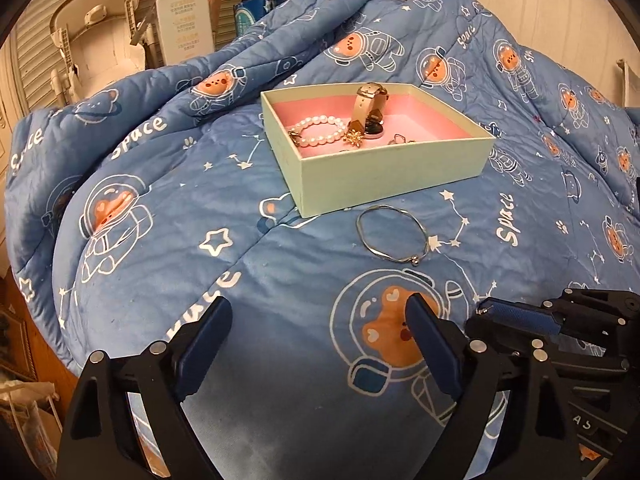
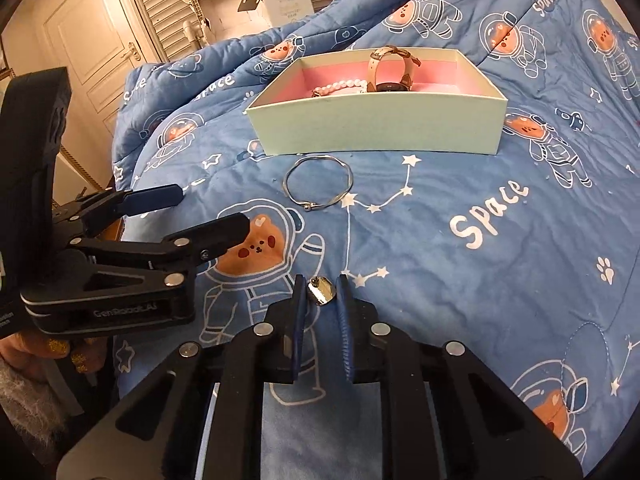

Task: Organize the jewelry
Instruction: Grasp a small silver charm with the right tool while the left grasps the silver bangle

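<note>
Bangle (image 2: 319,182) lies just beside the box (image 2: 376,128) wall; right gripper (image 2: 321,294) pinches a small pendant (image 2: 321,291), left gripper (image 1: 318,316) spread.

The blue cartoon-printed quilt (image 2: 460,280) is soft matt cloth, lightly wrinkled. The pale green box (image 1: 384,176) is matt cardboard with a pink lining. At its 6 o'clock, the thin silver bangle (image 2: 320,184) is polished metal. The right claw (image 2: 320,292) has matt black plastic arms and ribbed blue pads (image 2: 345,320) gripping a small glossy metal piece (image 2: 321,290)
</note>
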